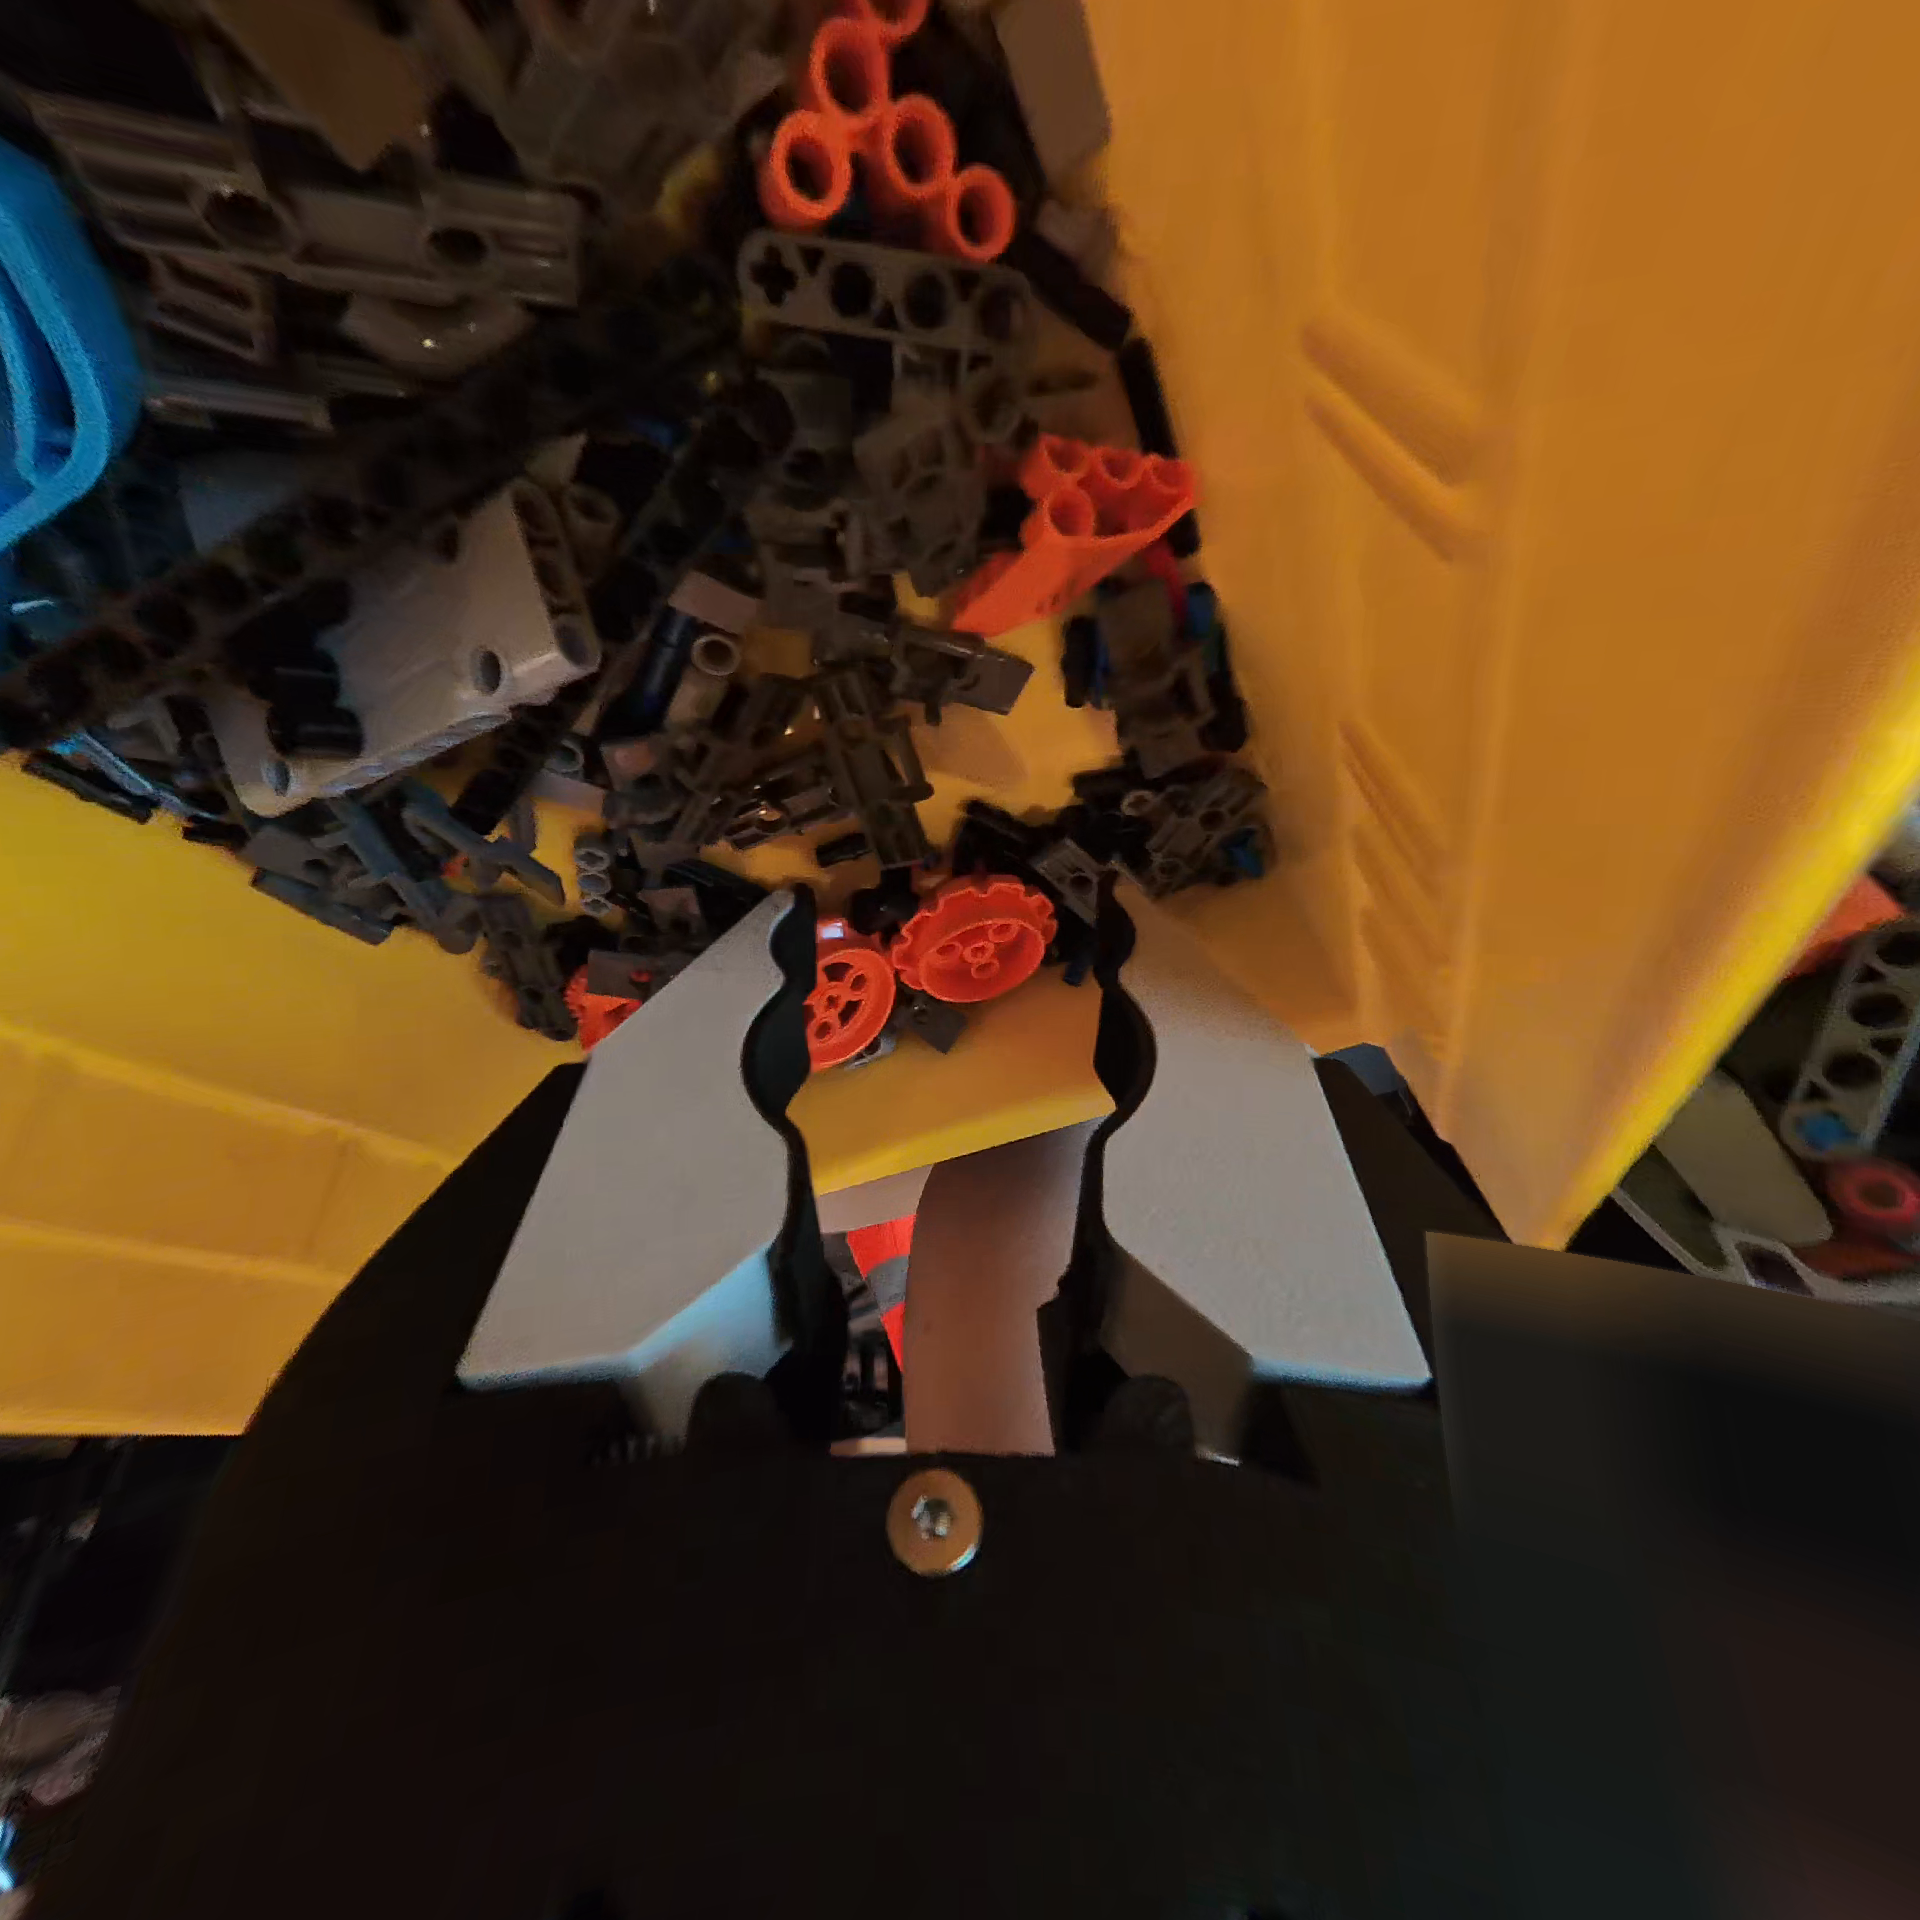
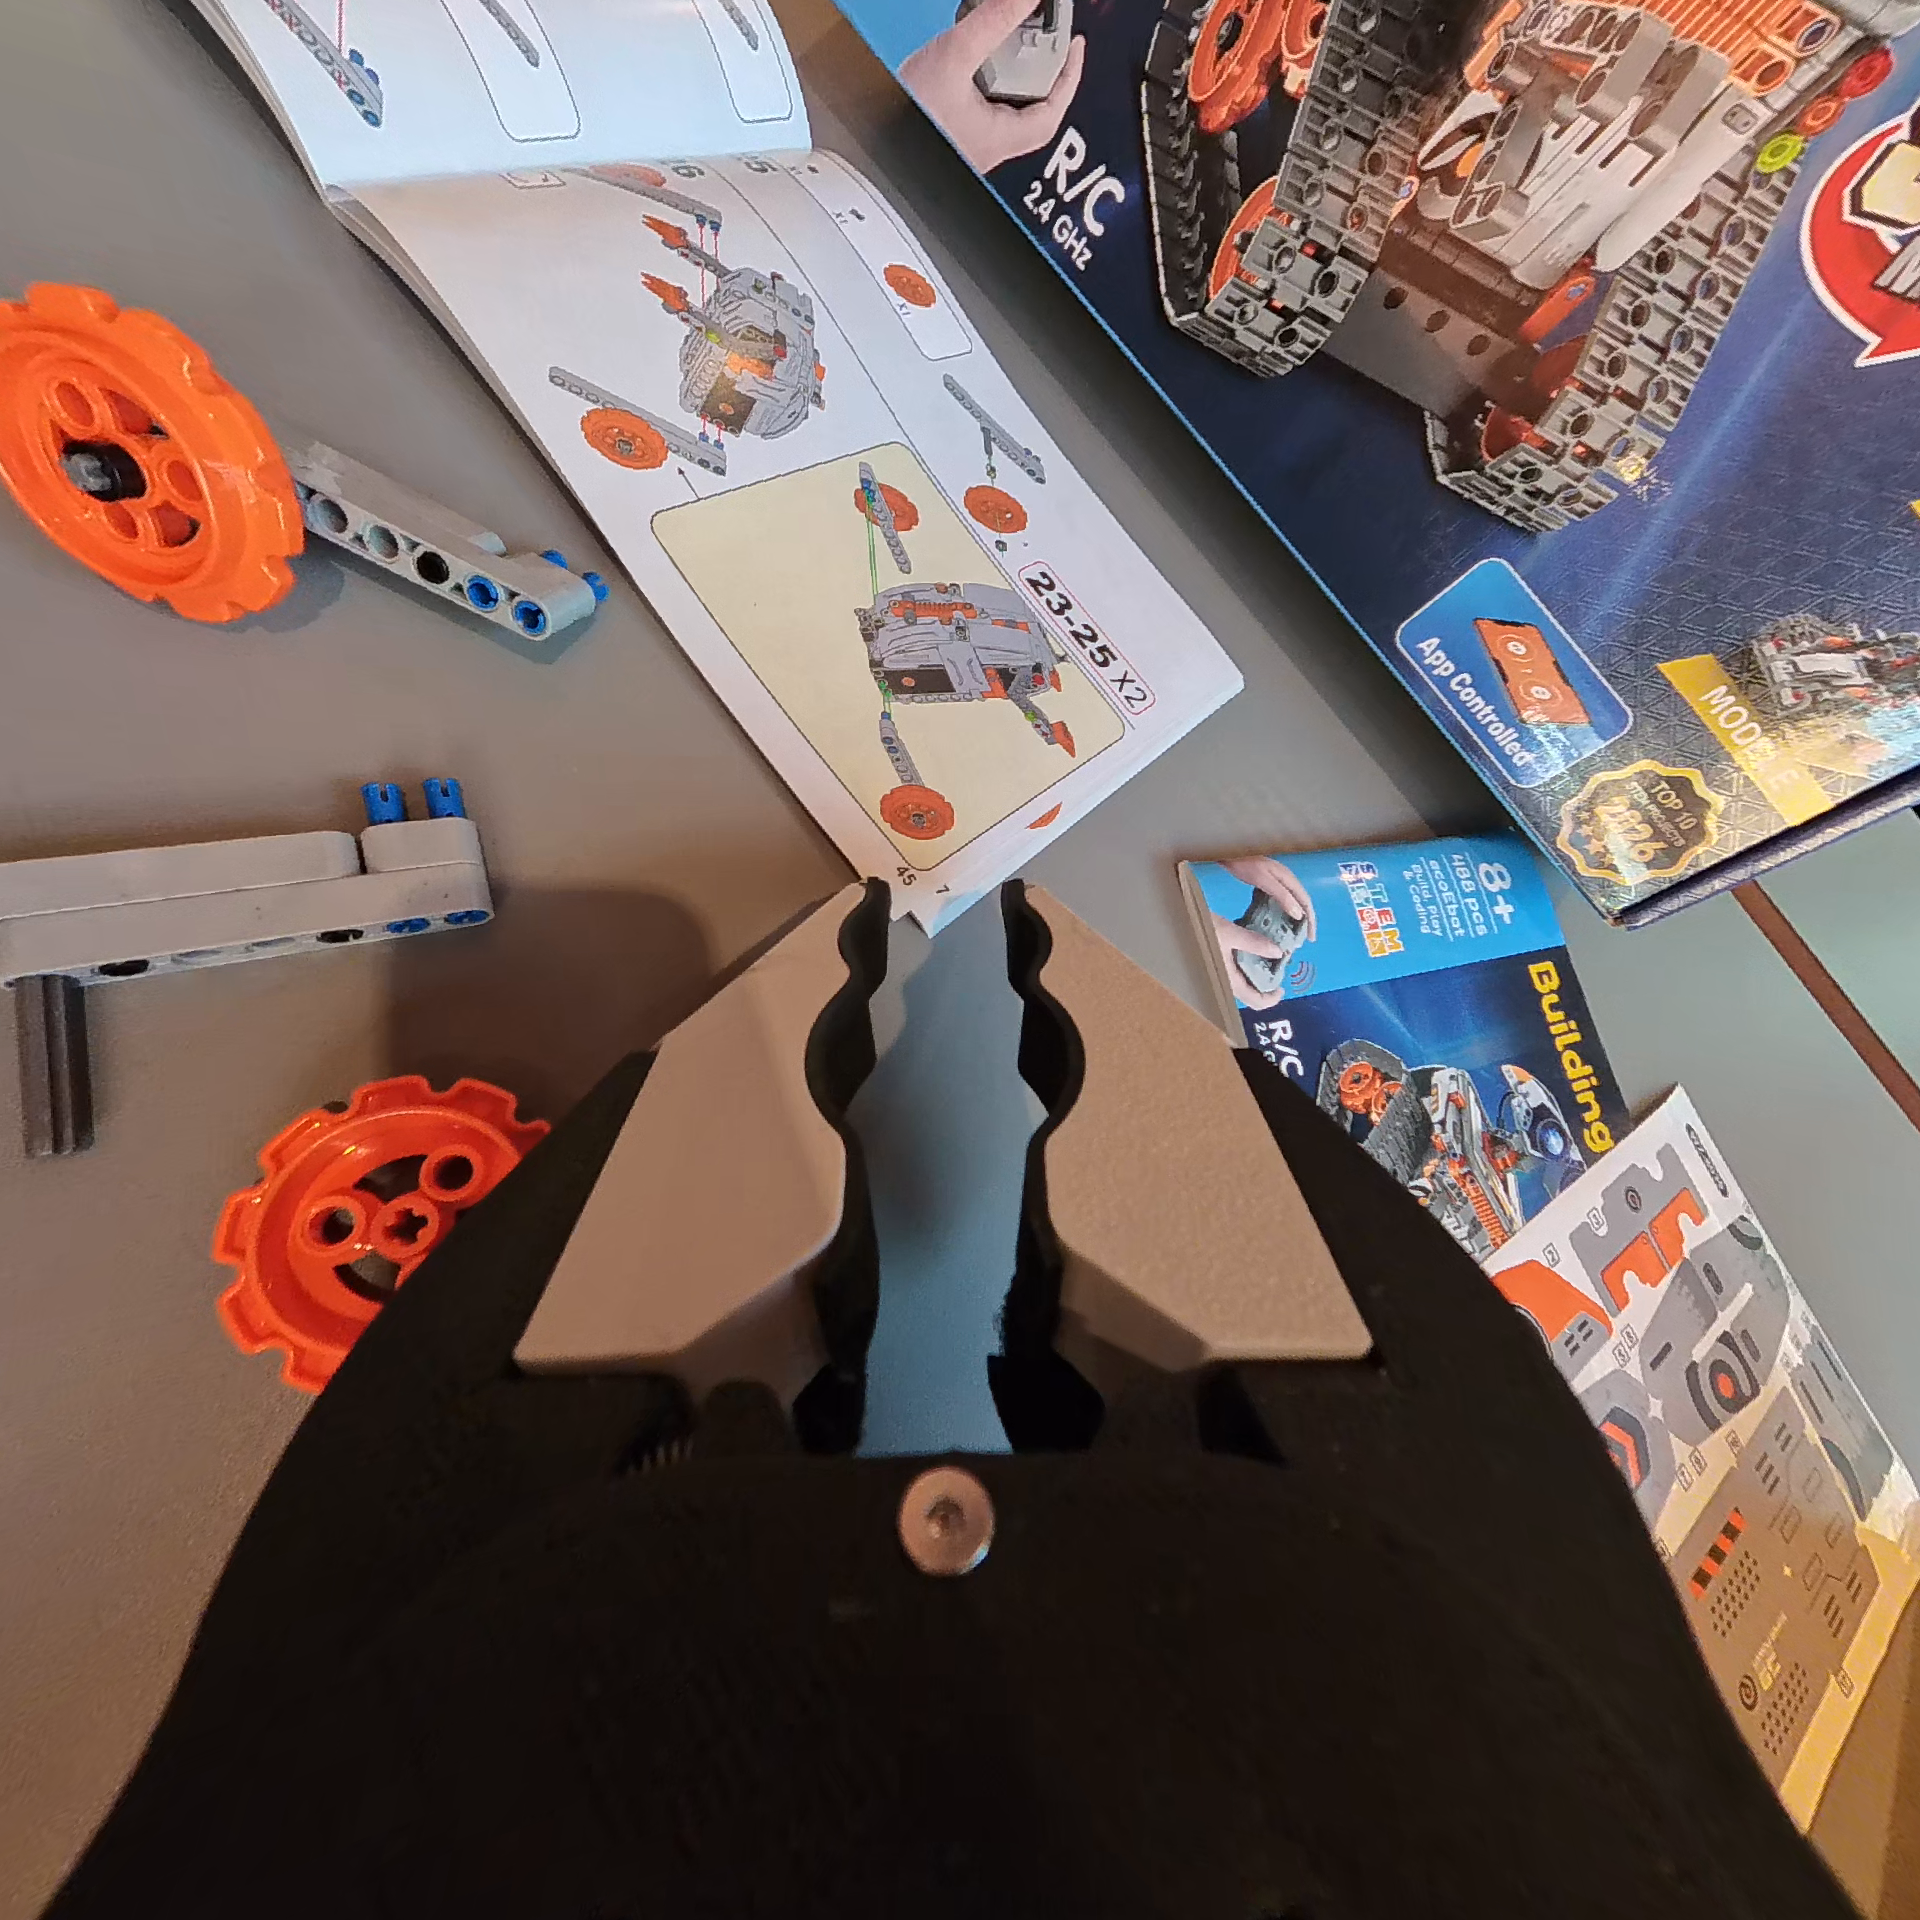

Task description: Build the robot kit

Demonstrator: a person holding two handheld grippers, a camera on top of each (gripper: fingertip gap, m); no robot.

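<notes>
In the left wrist view my left gripper (image 1: 948,914) is open and empty, low inside a yellow bin (image 1: 1403,520) of loose building pieces. A large orange gear wheel (image 1: 977,940) lies between the fingertips, and a smaller orange wheel (image 1: 847,1003) lies against the left finger. In the right wrist view my right gripper (image 2: 942,894) is slightly open and empty above a grey table (image 2: 623,748). Its tips are at the corner of an open instruction booklet (image 2: 831,520). An orange wheel (image 2: 364,1226) lies just left of it.
The bin holds grey beams (image 1: 883,291), orange beams (image 1: 894,156), a light grey block (image 1: 457,644) and a blue piece (image 1: 52,364). On the table lie a wheel-and-beam assembly (image 2: 135,447), a grey beam with blue pins (image 2: 239,914), the kit box (image 2: 1455,364), a small booklet (image 2: 1403,1018) and a sticker sheet (image 2: 1714,1403). Spacing between my two grippers at the tips: around 45 centimeters.
</notes>
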